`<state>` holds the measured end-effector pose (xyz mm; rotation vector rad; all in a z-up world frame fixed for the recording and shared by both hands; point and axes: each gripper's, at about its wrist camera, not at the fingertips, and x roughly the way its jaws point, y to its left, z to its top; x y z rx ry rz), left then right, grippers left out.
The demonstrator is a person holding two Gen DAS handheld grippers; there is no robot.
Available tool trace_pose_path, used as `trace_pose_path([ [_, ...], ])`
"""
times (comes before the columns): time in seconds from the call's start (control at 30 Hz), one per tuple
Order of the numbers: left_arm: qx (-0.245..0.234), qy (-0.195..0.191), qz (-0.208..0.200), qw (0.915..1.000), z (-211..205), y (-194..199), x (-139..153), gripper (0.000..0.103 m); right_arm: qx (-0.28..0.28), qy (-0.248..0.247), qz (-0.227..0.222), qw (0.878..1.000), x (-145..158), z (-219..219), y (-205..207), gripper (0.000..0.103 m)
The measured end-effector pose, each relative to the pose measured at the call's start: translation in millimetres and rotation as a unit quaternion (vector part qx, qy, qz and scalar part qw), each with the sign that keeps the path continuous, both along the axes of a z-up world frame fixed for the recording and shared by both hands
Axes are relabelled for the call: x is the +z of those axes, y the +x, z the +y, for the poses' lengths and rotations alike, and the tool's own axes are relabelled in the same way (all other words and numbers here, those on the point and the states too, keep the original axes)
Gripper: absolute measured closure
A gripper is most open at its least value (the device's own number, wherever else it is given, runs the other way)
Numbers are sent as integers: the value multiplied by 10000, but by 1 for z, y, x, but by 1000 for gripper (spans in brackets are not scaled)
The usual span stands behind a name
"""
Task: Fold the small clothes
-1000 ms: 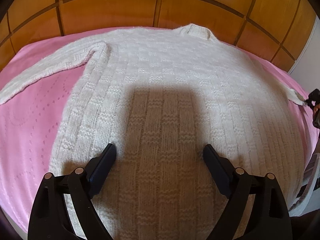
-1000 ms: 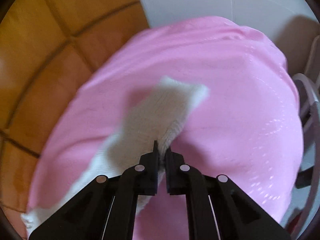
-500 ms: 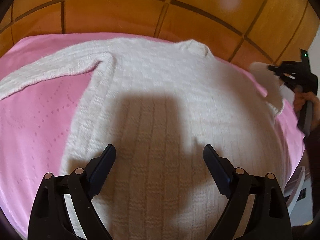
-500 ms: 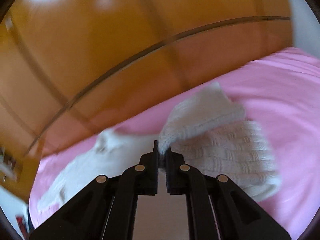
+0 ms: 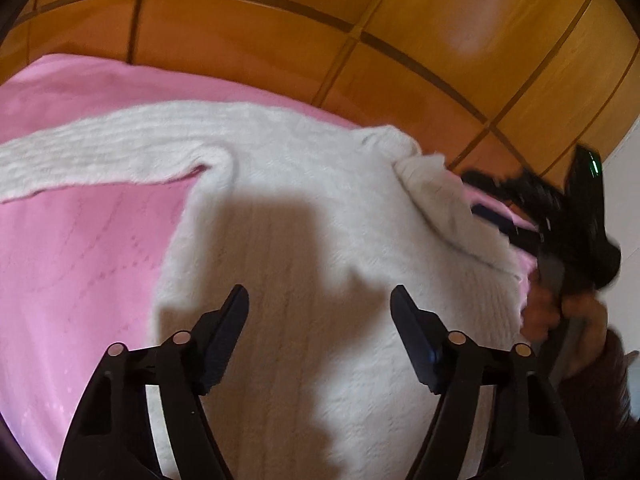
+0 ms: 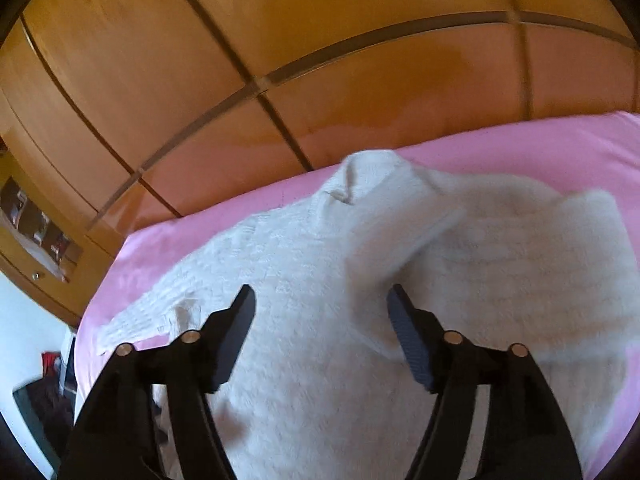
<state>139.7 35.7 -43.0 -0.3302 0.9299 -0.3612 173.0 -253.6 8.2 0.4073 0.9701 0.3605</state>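
Observation:
A white knitted sweater (image 5: 312,216) lies flat on the pink bedspread (image 5: 80,264), collar (image 6: 360,176) toward the wooden panels. Its left sleeve (image 5: 104,152) stretches out to the left. The right sleeve (image 6: 528,264) lies folded back over the body. My left gripper (image 5: 320,300) hovers over the sweater's lower body with its jaws closing; the pads touch nothing. My right gripper (image 6: 320,300) hangs above the chest with its jaws opening, and the sleeve is free of its pads. In the left wrist view the right gripper (image 5: 540,216) shows blurred, held by a hand (image 5: 560,316).
Glossy wooden panels (image 6: 320,60) rise right behind the bed. A white wall (image 5: 628,184) stands at the far right. Past the bed's left edge are a shelf (image 6: 36,232) and dark items on the floor (image 6: 44,396).
The right gripper swung the sleeve cuff from the bed's far right over the sweater body, then opened and released it. The left gripper's jaws narrowed a little and it lifted slightly.

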Motion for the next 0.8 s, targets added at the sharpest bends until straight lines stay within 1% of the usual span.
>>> trace_pose_path([
  [0.07,-74,-73,-4,9999,-7,8,2,32,-16,-51,-22,10000,2,-13,-16,29],
  [0.13,-150,-62,-62,9998,-21,20,6,32,-100,-78,12,9999,4,-35,-35,26],
  [0.27,-416,202,-270,9986,-61,38,19,32,-410,39,181,9990,-5,-78,-73,21],
  [0.33,-653,446,-378,9962,-93,45,23,31,-607,192,310,9975,-12,-98,-90,19],
  [0.4,-809,744,-440,9930,-124,55,23,31,-661,280,357,9968,-16,-108,-104,19],
  [0.47,-905,957,-456,9902,-149,64,19,31,-671,304,357,9966,-18,-111,-113,19],
  [0.5,-932,1147,-422,9881,-166,73,14,31,-661,310,341,9968,-18,-111,-118,18],
  [0.57,-880,1493,-331,9843,-186,91,2,31,-627,341,306,9970,-19,-110,-122,16],
  [0.6,-824,1613,-245,9832,-193,101,-3,31,-598,339,289,9972,-19,-109,-122,16],
  [0.63,-661,1678,-118,9835,-195,112,-9,31,-578,316,271,9975,-19,-109,-122,16],
  [0.67,-514,1635,-61,9852,-192,117,-11,43,-561,296,256,9977,-19,-109,-123,16],
  [0.7,-308,1404,-12,9896,-184,125,-11,56,-558,315,255,9976,-20,-111,-122,16],
  [0.73,-207,1115,53,9935,-175,129,-10,82,-577,353,262,9974,-20,-114,-120,16],
  [0.77,-129,826,130,9964,-165,133,-10,95,-608,387,265,9971,-21,-117,-119,16],
  [0.8,16,518,149,9985,-151,132,-7,97,-667,418,258,9966,-22,-119,-115,16],
])
